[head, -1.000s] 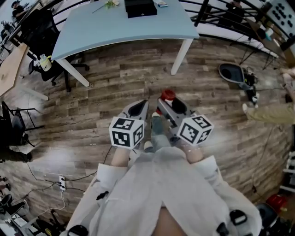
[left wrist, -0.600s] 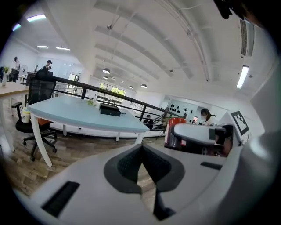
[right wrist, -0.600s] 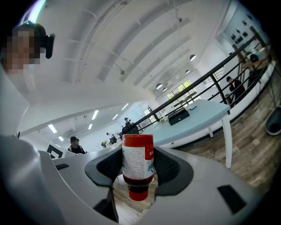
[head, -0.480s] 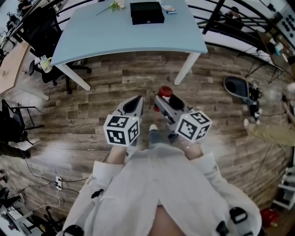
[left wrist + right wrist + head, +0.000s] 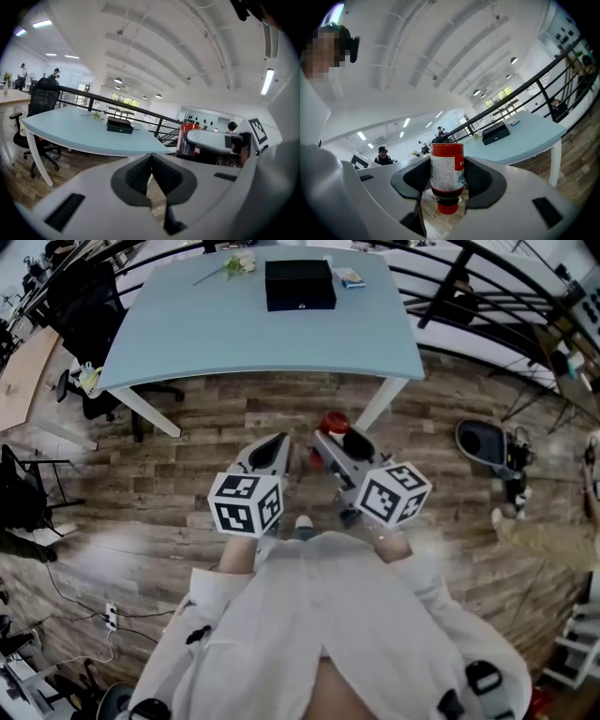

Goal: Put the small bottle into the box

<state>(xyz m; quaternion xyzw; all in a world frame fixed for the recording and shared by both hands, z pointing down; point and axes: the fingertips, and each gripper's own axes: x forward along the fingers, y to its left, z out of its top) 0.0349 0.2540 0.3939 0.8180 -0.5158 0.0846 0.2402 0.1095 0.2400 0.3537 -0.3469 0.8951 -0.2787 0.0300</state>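
Observation:
A small red bottle (image 5: 446, 176) with a white label sits cap-down between the jaws of my right gripper (image 5: 446, 180), which is shut on it. In the head view the bottle (image 5: 335, 423) pokes out at the tip of the right gripper (image 5: 339, 442), above the wooden floor in front of the table. The black box (image 5: 300, 284) lies closed at the far side of the pale blue table (image 5: 187, 334), well ahead of both grippers. My left gripper (image 5: 274, 450) is beside the right one; its jaws meet with nothing between them (image 5: 151, 173). The box (image 5: 120, 125) shows far off there.
A flower sprig (image 5: 234, 263) and a small card (image 5: 351, 278) lie beside the box. The white table leg (image 5: 375, 409) stands just ahead of the right gripper. A black office chair (image 5: 84, 296) is at the left, black railing (image 5: 487, 296) at the right, cables (image 5: 110, 615) on the floor.
The table and box have drawn nearer and lower in the head view as the person moves forward. Both grippers keep their pose; the bottle stays held.

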